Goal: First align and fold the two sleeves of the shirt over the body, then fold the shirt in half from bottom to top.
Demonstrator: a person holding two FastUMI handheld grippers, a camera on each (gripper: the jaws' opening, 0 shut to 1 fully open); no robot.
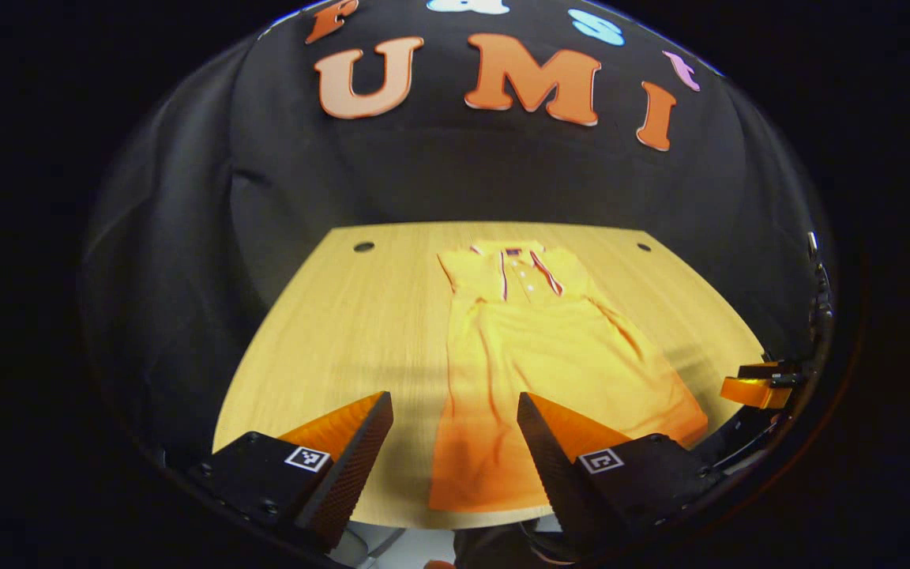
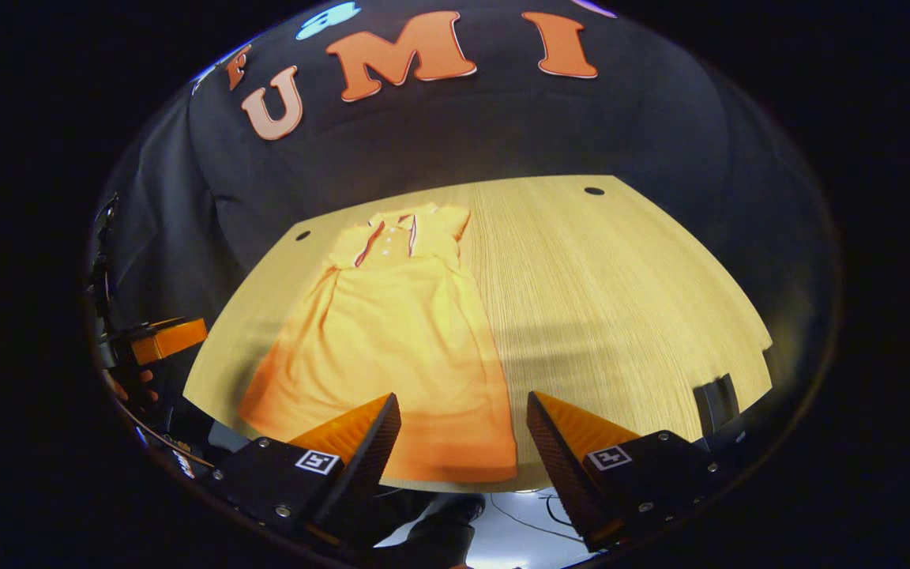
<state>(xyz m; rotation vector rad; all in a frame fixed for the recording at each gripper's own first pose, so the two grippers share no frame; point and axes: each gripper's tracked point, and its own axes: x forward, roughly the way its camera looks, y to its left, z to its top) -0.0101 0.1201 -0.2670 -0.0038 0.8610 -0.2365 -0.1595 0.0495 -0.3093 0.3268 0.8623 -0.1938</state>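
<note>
An orange polo shirt (image 1: 550, 356) lies flat on the wooden table (image 1: 352, 332), collar toward the far wall, both sleeves folded over the body, hem at the near edge. My left gripper (image 1: 455, 435) hovers open above the hem's left part with nothing between its fingers. In the right gripper view the same shirt (image 2: 392, 340) sits left of centre on the table (image 2: 621, 300). My right gripper (image 2: 463, 435) is open over the hem's right corner, holding nothing. The other gripper (image 2: 163, 340) shows at the far left, with a hand behind it.
Black cloth walls close in the table on the far side and both flanks. Two small round holes (image 1: 363, 246) (image 1: 644, 247) mark the table's far corners. A dark bracket (image 2: 714, 405) sits at the table's near right edge. Floor and cables show below the near edge.
</note>
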